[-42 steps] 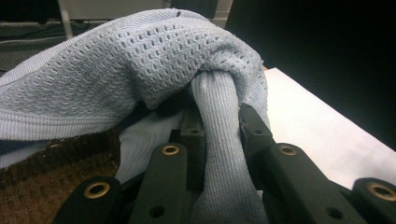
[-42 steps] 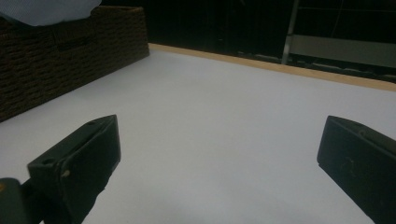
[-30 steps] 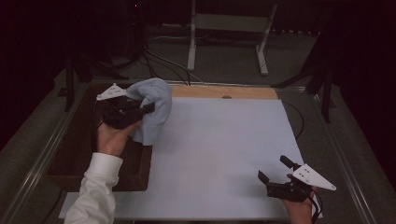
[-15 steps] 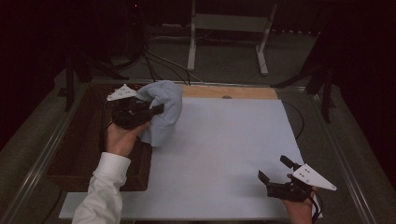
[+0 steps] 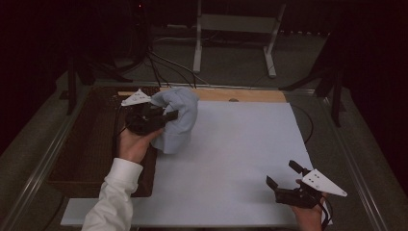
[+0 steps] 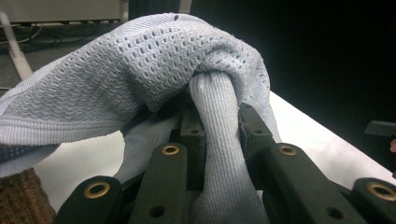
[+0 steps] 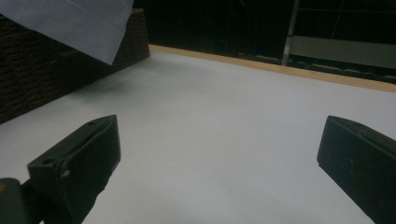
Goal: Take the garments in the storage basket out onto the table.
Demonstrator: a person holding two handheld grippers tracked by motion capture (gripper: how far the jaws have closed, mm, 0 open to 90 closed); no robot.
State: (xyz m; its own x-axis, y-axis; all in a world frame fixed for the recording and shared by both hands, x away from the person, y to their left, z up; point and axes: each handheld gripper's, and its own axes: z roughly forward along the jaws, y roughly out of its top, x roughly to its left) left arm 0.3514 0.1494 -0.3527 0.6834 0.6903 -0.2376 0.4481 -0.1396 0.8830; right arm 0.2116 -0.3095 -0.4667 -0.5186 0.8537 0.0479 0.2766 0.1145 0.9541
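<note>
Pale blue knit cloth (image 5: 175,118) hangs bunched from the left tool (image 5: 166,117), lifted off the woven basket (image 5: 91,144) at about 9 o'clock on the counter (image 5: 231,159) and now at the basket's inner edge, over the white sheet. The step in hand looks like carrying the cloth out of the basket to the open sheet. In the left tool view the two jaws pinch a rolled cord of fabric (image 6: 217,140) between them, closed down to a narrow gap with the cloth filling it, while the rest of the cloth (image 6: 140,60) drapes over and ahead of the jaws. The grip seems firm, though it takes in just one fold, so the loose bulk may swing

Right tool (image 5: 286,180) hovers low at about 5 o'clock, jaws well apart and holding nothing; in its own view a cloth corner (image 7: 74,23) hangs at the upper left, well clear of it

Next the move probably calls for bringing the cloth toward the middle of the sheet, lowering it until it rests there, and then having the right tool take a free edge so the bundle can be spread
</note>
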